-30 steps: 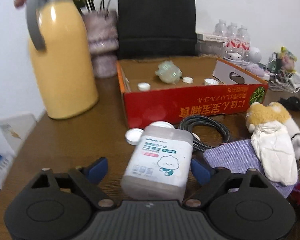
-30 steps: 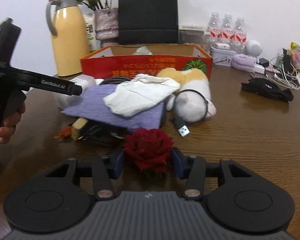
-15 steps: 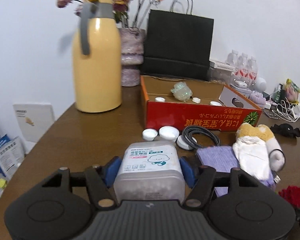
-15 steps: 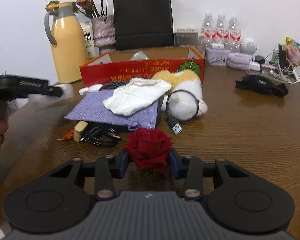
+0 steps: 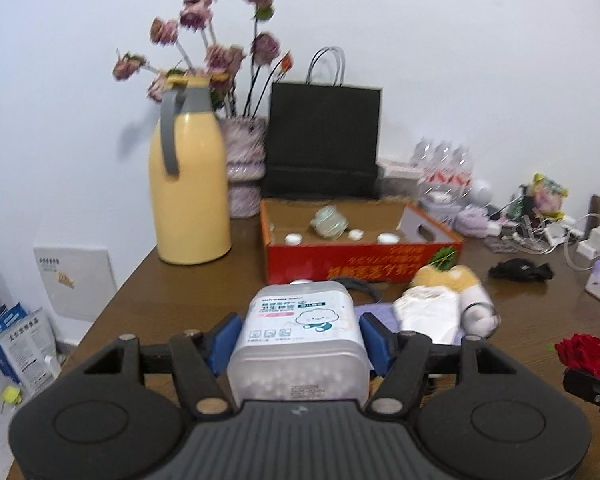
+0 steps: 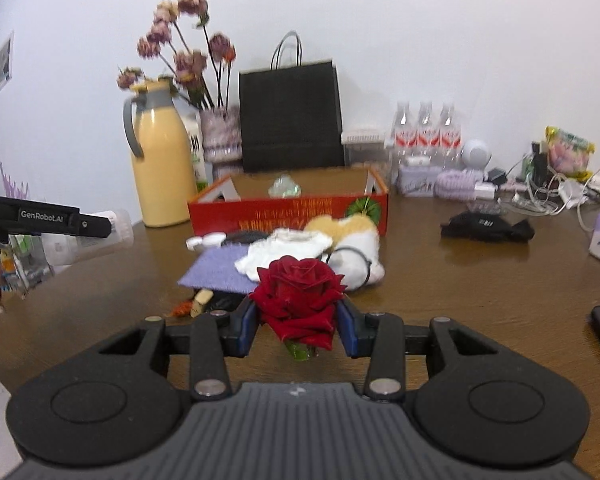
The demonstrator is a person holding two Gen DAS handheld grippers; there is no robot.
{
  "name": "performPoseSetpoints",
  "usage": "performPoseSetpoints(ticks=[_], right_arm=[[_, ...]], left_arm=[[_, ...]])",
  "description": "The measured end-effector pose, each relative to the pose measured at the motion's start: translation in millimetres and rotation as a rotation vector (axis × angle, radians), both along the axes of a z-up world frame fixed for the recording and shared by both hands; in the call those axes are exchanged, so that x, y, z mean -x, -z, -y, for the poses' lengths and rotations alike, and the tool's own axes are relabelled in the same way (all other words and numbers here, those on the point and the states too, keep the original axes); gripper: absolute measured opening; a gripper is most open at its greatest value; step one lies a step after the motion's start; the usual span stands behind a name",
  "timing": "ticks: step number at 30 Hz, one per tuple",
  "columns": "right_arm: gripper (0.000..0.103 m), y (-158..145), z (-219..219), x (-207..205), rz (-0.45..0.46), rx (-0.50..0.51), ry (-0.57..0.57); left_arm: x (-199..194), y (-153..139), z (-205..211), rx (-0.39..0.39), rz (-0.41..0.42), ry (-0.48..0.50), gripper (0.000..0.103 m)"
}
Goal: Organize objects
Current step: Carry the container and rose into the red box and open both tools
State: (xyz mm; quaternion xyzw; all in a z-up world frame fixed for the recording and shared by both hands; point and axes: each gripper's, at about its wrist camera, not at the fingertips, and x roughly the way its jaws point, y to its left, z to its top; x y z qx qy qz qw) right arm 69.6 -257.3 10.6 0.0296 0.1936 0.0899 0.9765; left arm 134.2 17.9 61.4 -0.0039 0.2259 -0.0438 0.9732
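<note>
Two hand-held tools hang above a cluttered brown table (image 6: 460, 280), each carrying an item, probably on the way to the open red cardboard box (image 5: 360, 256) at the back, where a pale green trinket and small white caps already lie. The left tool (image 5: 298, 336) is clamped on a translucent box of cotton swabs (image 5: 300, 344), its blue pads pressing the two sides so the label faces up. The right tool (image 6: 298, 328) pinches a red rose (image 6: 298, 292) by the bloom, clear of the table. Between the tools and the box lie a plush toy (image 6: 356, 248) under a white cloth (image 6: 284, 252), a purple pouch (image 6: 216, 272) and a black cable. A yellow thermos (image 5: 188, 192), a vase of dried flowers and a black paper bag (image 5: 324, 140) stand behind.
</note>
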Motion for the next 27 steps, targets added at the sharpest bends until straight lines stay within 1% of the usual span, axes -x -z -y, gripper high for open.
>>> performPoseSetpoints(ticks=[5, 11, 14, 16, 18, 22, 25, 27], right_arm=[[0.041, -11.3, 4.3, 13.2, 0.042, -0.004, 0.005], [0.041, -14.3, 4.6, 18.3, 0.06, -0.009, 0.001], [0.041, -14.4, -1.9, 18.6, 0.078, 0.066, 0.041], [0.041, -14.9, -4.0, 16.9, 0.086, 0.081, 0.049], [0.041, -15.5, 0.4, 12.8, 0.078, 0.053, 0.04], [0.041, -17.2, 11.2, 2.6, 0.066, 0.02, 0.04], [0.041, -20.8, 19.3, -20.7, 0.049, 0.039, 0.037], [0.041, -26.6, 22.7, -41.8, 0.044, 0.044, 0.009]], left_arm=[[16.2, -11.2, 8.9, -0.005, 0.035, 0.02, 0.064], [28.7, -20.9, 11.5, -0.005, 0.069, 0.031, 0.064], [25.2, -22.4, 12.6, -0.006, 0.075, 0.038, 0.064], [18.2, -21.0, 12.6, -0.006, 0.074, 0.035, 0.064], [9.4, -19.3, 12.2, -0.003, 0.064, 0.027, 0.064], [-7.1, -15.4, 9.5, 0.007, 0.076, 0.027, 0.064], [-31.0, -12.3, 7.7, 0.009, 0.078, 0.03, 0.064], [-55.7, -12.8, 7.8, 0.001, 0.089, 0.033, 0.064]])
